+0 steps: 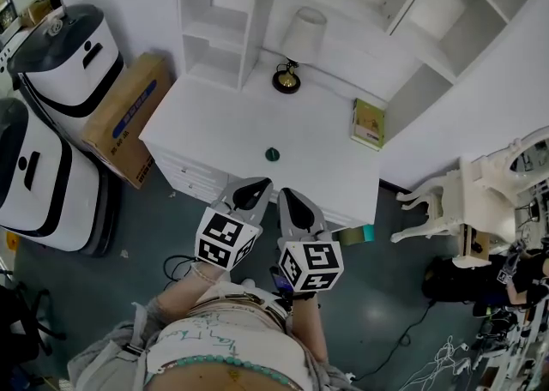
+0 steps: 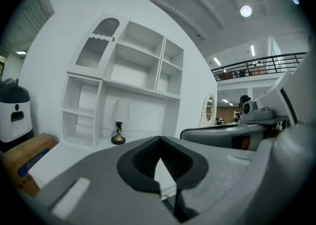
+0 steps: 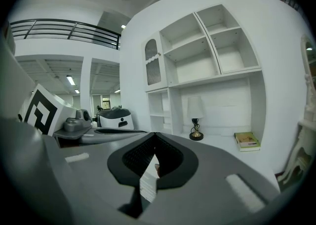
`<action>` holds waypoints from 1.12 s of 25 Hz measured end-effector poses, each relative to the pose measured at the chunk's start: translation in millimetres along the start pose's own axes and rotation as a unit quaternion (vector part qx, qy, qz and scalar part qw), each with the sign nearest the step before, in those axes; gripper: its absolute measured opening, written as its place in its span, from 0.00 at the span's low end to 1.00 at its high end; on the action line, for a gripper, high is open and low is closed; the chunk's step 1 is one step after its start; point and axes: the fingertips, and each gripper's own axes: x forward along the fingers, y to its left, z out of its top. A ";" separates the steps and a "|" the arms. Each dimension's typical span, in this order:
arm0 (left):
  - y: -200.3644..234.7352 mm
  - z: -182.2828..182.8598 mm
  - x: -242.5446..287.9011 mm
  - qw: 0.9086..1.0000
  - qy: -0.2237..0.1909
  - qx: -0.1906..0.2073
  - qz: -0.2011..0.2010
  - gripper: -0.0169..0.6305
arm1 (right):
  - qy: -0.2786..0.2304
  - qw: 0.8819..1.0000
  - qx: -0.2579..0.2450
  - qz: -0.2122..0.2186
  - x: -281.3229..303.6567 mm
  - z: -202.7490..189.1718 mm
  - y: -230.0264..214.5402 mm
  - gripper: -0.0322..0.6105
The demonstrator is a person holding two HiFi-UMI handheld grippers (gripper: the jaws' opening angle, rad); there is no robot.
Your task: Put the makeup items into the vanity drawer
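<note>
On the white vanity point(image 1: 214, 128) top, a small dark green makeup item point(image 1: 272, 154) sits alone near the middle, between the lamp point(image 1: 293, 53) at the back and the front edge. Just short of that edge, the left gripper point(image 1: 260, 183) and right gripper point(image 1: 284, 193) hover side by side, each with its jaws pressed together on nothing.

There is one white desk point(image 1: 223, 128). There is one lamp point(image 1: 302, 38), one book point(image 1: 369, 123) and one small green thing point(image 1: 272, 154). There is one brown box point(image 1: 129, 115). There are two big white machines with black tops, one point(image 1: 64, 59) and another point(image 1: 39, 179). There is one white chair point(image 1: 446, 199). There are two grippers, the left gripper point(image 1: 260, 183) and the right gripper point(image 1: 284, 194). Each gripper has one cube with black and white squares, so that makes two cubes. There is one person point(image 1: 227, 346).
</note>
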 end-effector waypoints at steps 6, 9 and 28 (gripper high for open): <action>28.4 3.0 11.3 1.000 0.002 0.005 -0.016 0.03 | -0.003 1.000 0.002 -0.008 33.4 5.6 3.6 0.09; 42.4 5.1 16.2 1.000 0.003 0.007 -0.023 0.03 | -0.003 1.000 0.001 -0.013 48.8 7.5 5.8 0.09; 79.7 3.7 44.3 0.999 0.012 0.001 -0.033 0.03 | 0.011 0.999 0.015 -0.037 87.3 4.9 -13.3 0.09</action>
